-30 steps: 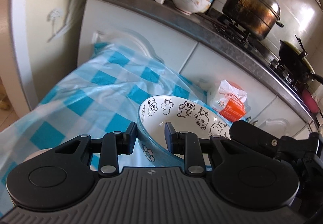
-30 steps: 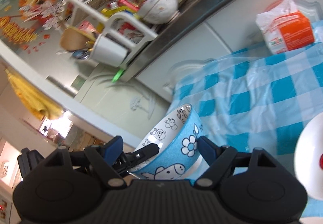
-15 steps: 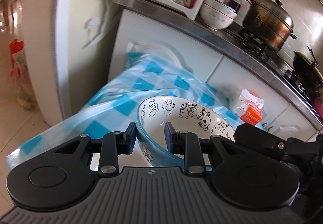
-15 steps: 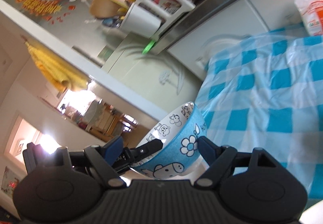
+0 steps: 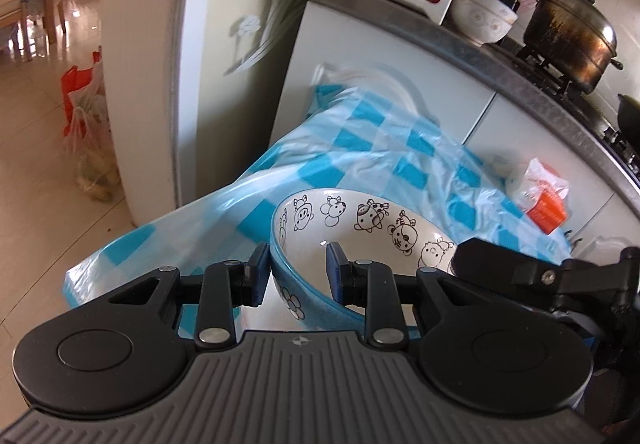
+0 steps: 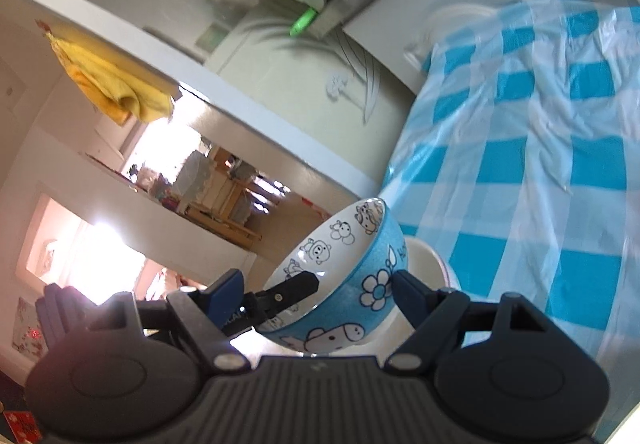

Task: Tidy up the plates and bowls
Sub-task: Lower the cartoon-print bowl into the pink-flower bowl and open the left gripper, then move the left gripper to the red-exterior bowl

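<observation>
Since a second ago I have carried the bowl (image 5: 360,240) back and to the left: the doorway, the tiled floor and the red bag (image 5: 78,92) now show in my left view, and the orange packet (image 5: 546,200) has slid toward the right edge. In my right view that packet and the white plate are gone from the frame, and a bright room beyond the doorway fills the left side.

My left hand-held gripper (image 5: 298,272) is clamped on the bowl's near rim, one pad outside against the blue wall and one inside on the white. My right hand-held gripper (image 6: 316,286) stands wide apart around the same bowl (image 6: 344,280); its right finger touches the blue outer wall by the flower, while the left finger stands off from it, so it is not gripping.

The bowl hangs tilted above the near corner of the blue-checked table (image 5: 384,164), with a white dish (image 6: 424,264) just beneath it.

Lettering on the bowl's outside is cut off and I cannot read it.
</observation>
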Available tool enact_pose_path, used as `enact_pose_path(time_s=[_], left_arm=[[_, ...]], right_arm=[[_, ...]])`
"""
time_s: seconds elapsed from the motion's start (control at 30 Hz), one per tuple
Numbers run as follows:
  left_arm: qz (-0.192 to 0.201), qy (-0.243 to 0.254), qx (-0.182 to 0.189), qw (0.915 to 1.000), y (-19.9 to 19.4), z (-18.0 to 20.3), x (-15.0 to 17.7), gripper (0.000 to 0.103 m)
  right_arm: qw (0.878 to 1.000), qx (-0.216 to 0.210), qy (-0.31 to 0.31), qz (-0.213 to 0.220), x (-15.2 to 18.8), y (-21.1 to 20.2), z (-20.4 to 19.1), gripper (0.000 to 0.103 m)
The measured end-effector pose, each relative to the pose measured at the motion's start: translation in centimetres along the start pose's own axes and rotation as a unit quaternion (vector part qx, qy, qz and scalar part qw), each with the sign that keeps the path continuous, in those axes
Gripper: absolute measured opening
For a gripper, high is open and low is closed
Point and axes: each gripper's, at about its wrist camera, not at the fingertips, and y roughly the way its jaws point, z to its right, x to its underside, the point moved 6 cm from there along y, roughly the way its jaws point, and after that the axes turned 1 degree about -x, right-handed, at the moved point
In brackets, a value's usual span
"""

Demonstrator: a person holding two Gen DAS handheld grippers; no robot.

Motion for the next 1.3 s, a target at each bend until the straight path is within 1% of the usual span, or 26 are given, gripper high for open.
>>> enact_pose_path(time_s=[0.17, 0.3, 0.43, 0.63, 0.77, 0.87, 0.93, 0.97, 1.0, 1.03, 1.13, 1.17, 1.23, 1.3], left_arm=[[-0.001, 0.004, -0.008, 1.0, 0.5, -1.0, 1.1, 0.027], [-0.009, 0.0, -0.013, 0.9999, 0.9, -1.3, 1.8, 0.027], [-0.014, 0.0, -0.016, 0.9998, 1.4, -1.3, 1.9, 0.026], [-0.001, 0.016, -0.019, 0.9997, 1.4, -1.3, 2.0, 0.025], [-0.002, 0.018, -0.016, 0.9997, 1.5, -1.4, 1.8, 0.027], [-0.009, 0.017, -0.017, 0.9997, 1.6, -1.5, 1.7, 0.031], [-0.013, 0.015, -0.02, 0.9996, 1.6, -1.6, 1.6, 0.039], [-0.013, 0.016, -0.022, 0.9996, 1.5, -1.7, 1.5, 0.047], [-0.012, 0.017, -0.023, 0.9995, 1.4, -1.7, 1.4, 0.052], [-0.011, 0.02, -0.025, 0.9994, 1.2, -1.7, 1.3, 0.053], [-0.009, 0.03, -0.032, 0.999, 0.8, -1.5, 0.8, 0.061], [-0.008, 0.034, -0.035, 0.9988, 0.7, -1.3, 0.6, 0.062], [-0.005, 0.047, -0.037, 0.9982, 0.5, -0.8, 0.1, 0.062], [-0.004, 0.06, -0.034, 0.9976, 0.4, 0.1, -0.4, 0.064]], right_arm=[[1.0, 0.007, -0.007, -0.013, 1.3, 0.8, 0.5, 0.081], [1.0, 0.016, -0.014, -0.019, 1.8, 1.2, 0.7, 0.081], [0.999, 0.026, -0.024, -0.023, 2.1, 1.4, 1.0, 0.081], [0.998, 0.042, -0.043, -0.024, 2.4, 1.7, 1.4, 0.081], [0.998, 0.038, -0.041, -0.025, 2.5, 1.7, 1.8, 0.082], [0.998, 0.036, -0.034, -0.026, 2.5, 1.7, 2.0, 0.085], [0.999, 0.029, -0.028, -0.022, 2.4, 1.4, 1.9, 0.086], [0.999, 0.029, -0.028, -0.02, 2.4, 1.3, 1.8, 0.087], [0.999, 0.031, -0.03, -0.016, 2.2, 1.1, 1.7, 0.089], [0.999, 0.033, -0.033, -0.014, 2.1, 0.9, 1.6, 0.091], [0.998, 0.042, -0.037, -0.001, 1.6, 0.2, 1.5, 0.093], [0.998, 0.044, -0.038, 0.004, 1.4, -0.2, 1.4, 0.094], [0.998, 0.052, -0.04, 0.017, 0.9, -0.9, 1.4, 0.098], [0.997, 0.058, -0.042, 0.028, 0.5, -1.6, 1.4, 0.099]])
